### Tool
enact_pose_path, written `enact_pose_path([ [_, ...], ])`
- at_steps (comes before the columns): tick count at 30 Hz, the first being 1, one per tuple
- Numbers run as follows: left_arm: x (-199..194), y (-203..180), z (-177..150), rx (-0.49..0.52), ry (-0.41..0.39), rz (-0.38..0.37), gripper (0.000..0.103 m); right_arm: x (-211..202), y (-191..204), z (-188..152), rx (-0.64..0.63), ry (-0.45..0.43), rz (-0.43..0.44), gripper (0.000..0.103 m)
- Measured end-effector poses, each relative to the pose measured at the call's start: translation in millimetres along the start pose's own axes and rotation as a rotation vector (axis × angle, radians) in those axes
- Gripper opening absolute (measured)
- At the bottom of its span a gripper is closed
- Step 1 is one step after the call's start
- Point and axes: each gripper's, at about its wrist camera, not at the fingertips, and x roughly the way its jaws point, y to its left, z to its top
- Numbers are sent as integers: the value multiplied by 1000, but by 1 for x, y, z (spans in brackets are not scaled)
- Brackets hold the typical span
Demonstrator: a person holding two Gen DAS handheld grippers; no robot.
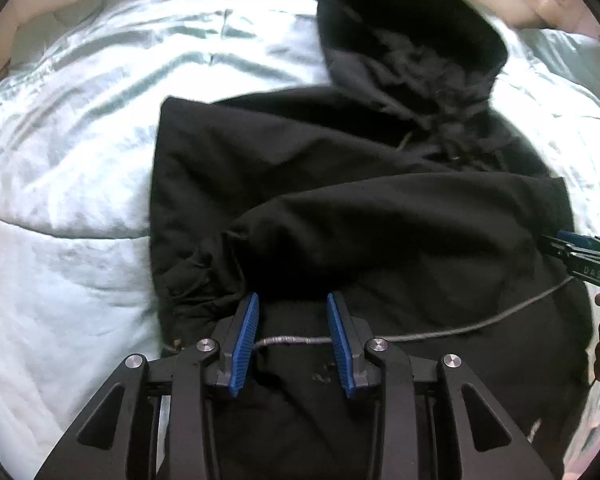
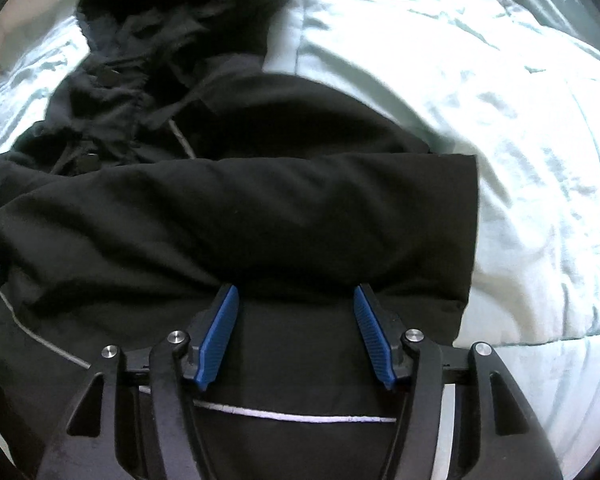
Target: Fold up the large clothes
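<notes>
The black hooded jacket (image 1: 340,184) is laid on the pale quilted bed (image 1: 60,184), sleeves folded across its body. Both claws — left claw (image 1: 294,304), right claw (image 2: 294,294) — are held open above it, nothing gripped.

Item count, both views combined:

- Garments: 1 black hooded jacket (image 1: 340,184), with 1 hood (image 1: 412,40) at its far end and 1 sleeve (image 1: 380,220) folded across the body. In the right wrist view the same 1 jacket (image 2: 228,216) appears.
- Cords: 1 grey drawcord (image 1: 480,322) runs across the lower part of the jacket.
- Bedding: 1 pale green quilt (image 1: 68,168) lies under the garment.
- Grippers: 2. The left gripper (image 1: 293,308) has 2 blue pads; the right gripper (image 2: 295,300) has 2 blue pads. Total pads: 4.
- Snap fasteners: 2 dark round snaps are visible near the collar in the right wrist view.
</notes>
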Motion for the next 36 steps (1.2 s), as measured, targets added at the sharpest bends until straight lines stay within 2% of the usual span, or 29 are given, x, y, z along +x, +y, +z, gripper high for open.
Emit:
enact_pose_path([
  [3,-33,1,-13,11,-41,-50,36,-41,6,-26,-68,-65,65,60],
  [6,-43,2,-32,-12,-22,-130,36,-58,15,-56,-148,-68,49,60],
  [8,-35,1,-47,-14,-4,-110,36,-52,19,-75,-184,-31,50,60],
  [10,-8,4,-58,-54,44,-85,36,-29,26,-86,-188,40,21,60],
  [13,10,5,-62,-106,50,-82,36,-4,24,-89,-163,115,56,60],
  [16,4,-5,-61,-46,46,-36,36,1,20,-77,-139,144,75,60],
  [19,-8,-6,-59,-29,47,-42,36,-4,18,-78,-152,131,81,60],
  [21,-33,-5,-55,-23,6,-62,36,-16,15,-79,-153,130,79,60],
  [23,-61,-8,-46,32,-47,-24,36,-31,10,-79,-132,149,112,60],
  [26,-93,-6,-17,110,-120,3,36,-61,-2,-56,-119,90,153,58],
  [30,-110,-5,52,143,-204,-6,36,-100,-19,6,-85,-84,143,58],
  [33,-106,-10,115,107,-266,-45,39,-109,-32,72,-11,-207,170,58],
  [34,-100,-11,136,81,-275,-62,44,-106,-34,90,6,-233,171,58],
  [36,-87,-12,165,41,-283,-91,44,-97,-37,131,56,-274,177,58],
])
